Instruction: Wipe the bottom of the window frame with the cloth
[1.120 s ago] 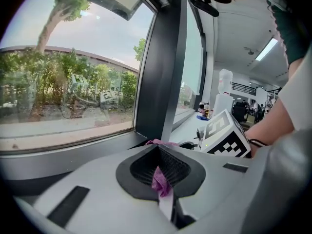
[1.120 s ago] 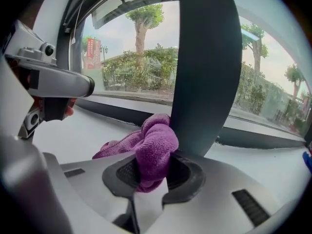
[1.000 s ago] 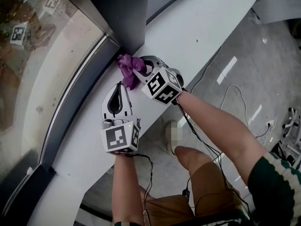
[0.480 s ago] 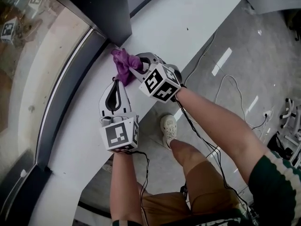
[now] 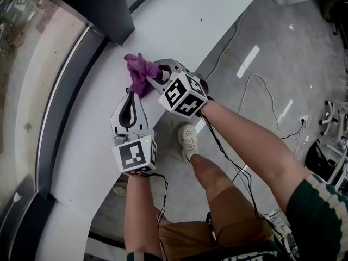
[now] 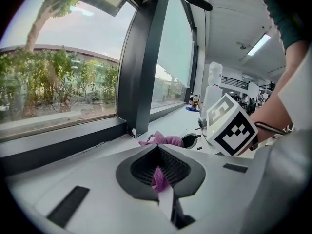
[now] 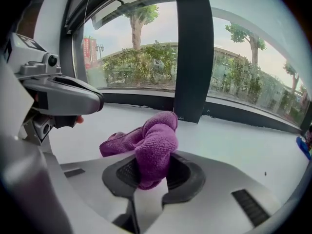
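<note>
Both claws are clenched on the purple cloth (image 5: 139, 73), the right claw (image 5: 152, 75) holding the bulk and the left claw (image 5: 132, 95) pinching a sliver, and it sits bunched on the white sill (image 5: 179, 20) just in front of the dark post (image 5: 103, 4). Bunched so, it may skim over the bottom frame (image 5: 62, 107) beside the post or snag on the post's corner. Left of the post the frame runs on unobstructed, while the sill's drop-off lies close behind the claws.

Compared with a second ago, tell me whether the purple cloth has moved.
Yes. The purple cloth, held in the right claw, has slid off the base of the dark window post, out across the white sill.
</note>
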Demonstrator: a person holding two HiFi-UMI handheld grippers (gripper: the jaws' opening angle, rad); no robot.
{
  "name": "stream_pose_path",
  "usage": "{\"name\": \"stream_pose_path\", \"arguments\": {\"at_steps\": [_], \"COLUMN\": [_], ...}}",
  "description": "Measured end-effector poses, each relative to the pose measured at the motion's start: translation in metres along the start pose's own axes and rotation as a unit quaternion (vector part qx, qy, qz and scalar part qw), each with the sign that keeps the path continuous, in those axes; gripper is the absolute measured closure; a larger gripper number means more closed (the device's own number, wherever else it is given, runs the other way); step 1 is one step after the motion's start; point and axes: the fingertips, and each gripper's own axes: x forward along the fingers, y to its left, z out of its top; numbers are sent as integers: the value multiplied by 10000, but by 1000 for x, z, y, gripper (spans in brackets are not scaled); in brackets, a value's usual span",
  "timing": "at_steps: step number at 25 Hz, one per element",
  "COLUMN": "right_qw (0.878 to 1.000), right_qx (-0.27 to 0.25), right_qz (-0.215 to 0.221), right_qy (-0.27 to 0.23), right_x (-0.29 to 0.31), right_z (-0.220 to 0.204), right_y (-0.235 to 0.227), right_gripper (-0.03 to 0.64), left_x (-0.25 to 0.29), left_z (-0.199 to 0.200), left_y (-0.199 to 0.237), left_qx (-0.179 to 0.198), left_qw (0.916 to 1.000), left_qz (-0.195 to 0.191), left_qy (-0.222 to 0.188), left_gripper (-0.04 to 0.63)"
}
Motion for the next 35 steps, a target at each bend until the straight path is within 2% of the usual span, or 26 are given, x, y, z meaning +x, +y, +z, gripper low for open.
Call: {"name": "stream_pose_path", "arguments": {"at_steps": [15, 22, 27, 35], "right_qw": [9994, 9993, 9995, 9990], "right_qx": [202, 127, 104, 77], "right_qz": [-233, -216, -161, -345], "right_qy": [151, 282, 243, 278], "right_x": [-42, -62, -65, -70], "right_z": [-46, -70, -75, -81], "right_y": [13, 21, 23, 39], "right_gripper": [517, 515, 515, 515], "left_x": [-9, -14, -22, -45], "left_z": [-26, -30, -28, -34], "left_y": [-40, -58, -70, -74], "left_qx": [-58, -51, -81, -161], "left_qw": [9997, 9996, 9998, 9997], "left_qz": [-192, -206, -144, -196], "left_qy": [143, 169, 117, 35], "left_gripper": [591, 591, 591, 591]}}
